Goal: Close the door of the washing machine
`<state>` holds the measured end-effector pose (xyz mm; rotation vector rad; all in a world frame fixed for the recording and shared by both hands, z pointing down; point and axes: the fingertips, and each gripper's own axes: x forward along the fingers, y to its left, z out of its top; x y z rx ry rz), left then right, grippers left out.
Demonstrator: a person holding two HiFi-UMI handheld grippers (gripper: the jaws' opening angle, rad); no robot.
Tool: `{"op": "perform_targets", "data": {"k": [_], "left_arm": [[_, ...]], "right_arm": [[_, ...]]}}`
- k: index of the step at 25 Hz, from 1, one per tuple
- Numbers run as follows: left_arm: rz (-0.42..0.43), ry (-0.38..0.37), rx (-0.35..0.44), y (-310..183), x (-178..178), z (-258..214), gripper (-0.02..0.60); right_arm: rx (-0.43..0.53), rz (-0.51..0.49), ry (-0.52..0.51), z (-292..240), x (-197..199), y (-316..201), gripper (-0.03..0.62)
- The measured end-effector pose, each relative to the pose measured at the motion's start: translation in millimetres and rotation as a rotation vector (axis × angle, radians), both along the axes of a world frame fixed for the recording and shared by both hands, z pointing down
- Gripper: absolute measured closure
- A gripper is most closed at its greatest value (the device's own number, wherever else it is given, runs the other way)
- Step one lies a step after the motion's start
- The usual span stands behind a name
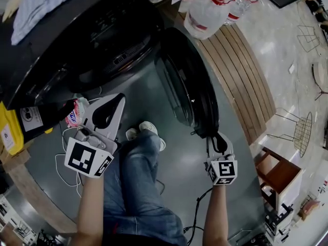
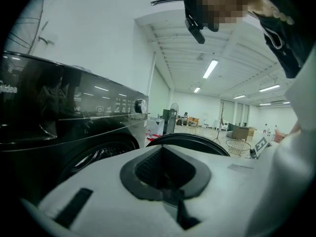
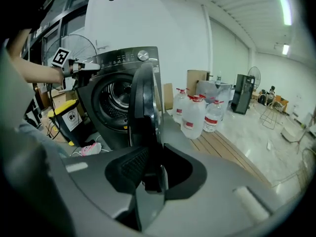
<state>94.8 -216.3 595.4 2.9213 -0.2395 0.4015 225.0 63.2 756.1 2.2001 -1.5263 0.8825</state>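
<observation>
The black front-loading washing machine stands at the upper left, its drum exposed. Its round door hangs open, swung out toward the lower right. My right gripper is at the door's free edge, and in the right gripper view the door runs edge-on between the pads, the right gripper shut on it. My left gripper hovers lower left of the machine, apart from it, shut with nothing held. The left gripper view shows the left gripper, the control panel and the door's rim beyond.
Several water jugs stand on a slatted wooden platform right of the door. A cloth lies on the machine's top. A yellow box and white cables lie at the left. The person's legs and shoes stand between the grippers.
</observation>
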Motion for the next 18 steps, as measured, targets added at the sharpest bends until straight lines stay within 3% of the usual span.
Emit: {"op": "perform_targets", "data": {"k": [4, 9, 14, 18], "left_arm": [[-0.056, -0.008, -0.018, -1, -11, -4, 0.581], [-0.142, -0.002, -0.033, -17, -39, -18, 0.581], [-0.245, 0.013, -0.050, -33, -71, -26, 0.581], [-0.333, 0.019, -0.051, -47, -105, -30, 0.581]], "right_arm": [[-0.043, -0.080, -0.058, 2, -25, -5, 0.507], [-0.070, -0.228, -0.170, -1, -89, -35, 0.488], [-0.081, -0.493, -0.269, -1, -157, -76, 0.461], [-0.074, -0.732, -0.276, -6, -205, -117, 0.454]]}}
